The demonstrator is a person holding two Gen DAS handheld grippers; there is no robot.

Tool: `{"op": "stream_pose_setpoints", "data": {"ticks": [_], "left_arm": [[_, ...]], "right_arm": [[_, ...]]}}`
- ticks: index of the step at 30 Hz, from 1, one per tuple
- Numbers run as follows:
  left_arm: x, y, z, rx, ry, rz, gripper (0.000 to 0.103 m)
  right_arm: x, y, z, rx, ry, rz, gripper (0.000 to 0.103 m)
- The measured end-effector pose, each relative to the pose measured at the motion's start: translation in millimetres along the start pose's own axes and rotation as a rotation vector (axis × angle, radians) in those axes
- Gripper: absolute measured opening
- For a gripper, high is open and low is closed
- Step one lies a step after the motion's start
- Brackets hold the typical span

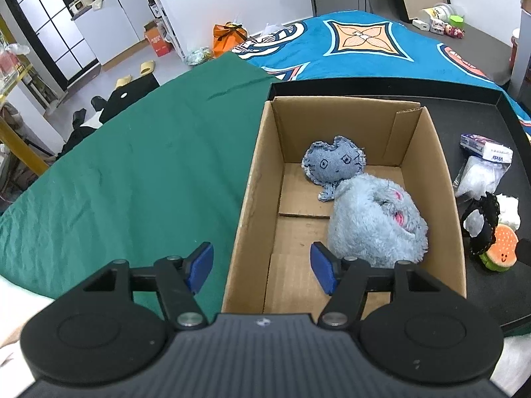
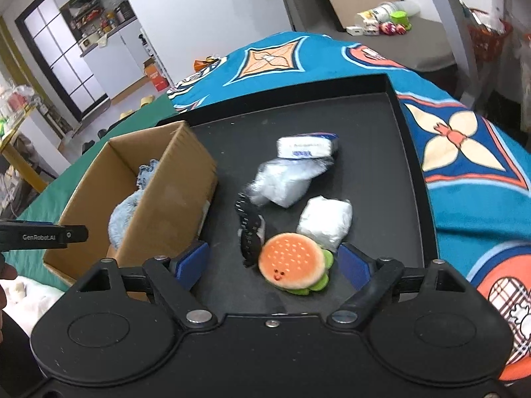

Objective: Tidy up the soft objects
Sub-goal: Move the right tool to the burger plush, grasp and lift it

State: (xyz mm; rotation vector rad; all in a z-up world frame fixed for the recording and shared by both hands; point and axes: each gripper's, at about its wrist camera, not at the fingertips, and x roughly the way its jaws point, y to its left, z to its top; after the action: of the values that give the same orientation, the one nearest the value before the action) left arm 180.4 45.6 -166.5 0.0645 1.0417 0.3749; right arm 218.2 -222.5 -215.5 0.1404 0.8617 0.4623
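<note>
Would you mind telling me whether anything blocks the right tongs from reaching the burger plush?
Nothing visible does. The right tongs stand open with the burger plush already between the pads, untouched. A black lace item lies against its left side, and a white packet just beyond.

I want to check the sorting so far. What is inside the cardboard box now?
Inside the cardboard box lie a denim cat toy and a fluffy blue plush, touching each other. The plush covers the floor beneath it, so anything under it cannot be seen.
</note>
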Motion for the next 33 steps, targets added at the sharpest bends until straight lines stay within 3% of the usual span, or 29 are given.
{"op": "stream_pose_setpoints", "data": {"ticks": [11,19,21,23,33], "left_arm": [[5.5,-12.5,1.4,0.052,0.025,0.044,0.063],[9.8,-15.1,2.8,0.05,0.039,0.058,0.064],[10.4,-15.2,3.1,0.05,0.042,0.058,0.063],[11.5,-16.2,2.9,0.056,0.045,0.06,0.064],[11.1,-17.1,0.9,0.068,0.043,0.063,0.064]], "right_arm": [[20.3,-38.1,-12.9,0.134,0.031,0.029,0.066],[40.7,-47.4,-15.4,0.202,0.079,0.054,0.065],[43.2,-46.6,-16.3,0.196,0.088,0.053,0.061],[43.4,-44.4,-16.6,0.18,0.088,0.055,0.044],[39.1,-47.3,-17.2,0.203,0.091,0.033,0.031]]}}
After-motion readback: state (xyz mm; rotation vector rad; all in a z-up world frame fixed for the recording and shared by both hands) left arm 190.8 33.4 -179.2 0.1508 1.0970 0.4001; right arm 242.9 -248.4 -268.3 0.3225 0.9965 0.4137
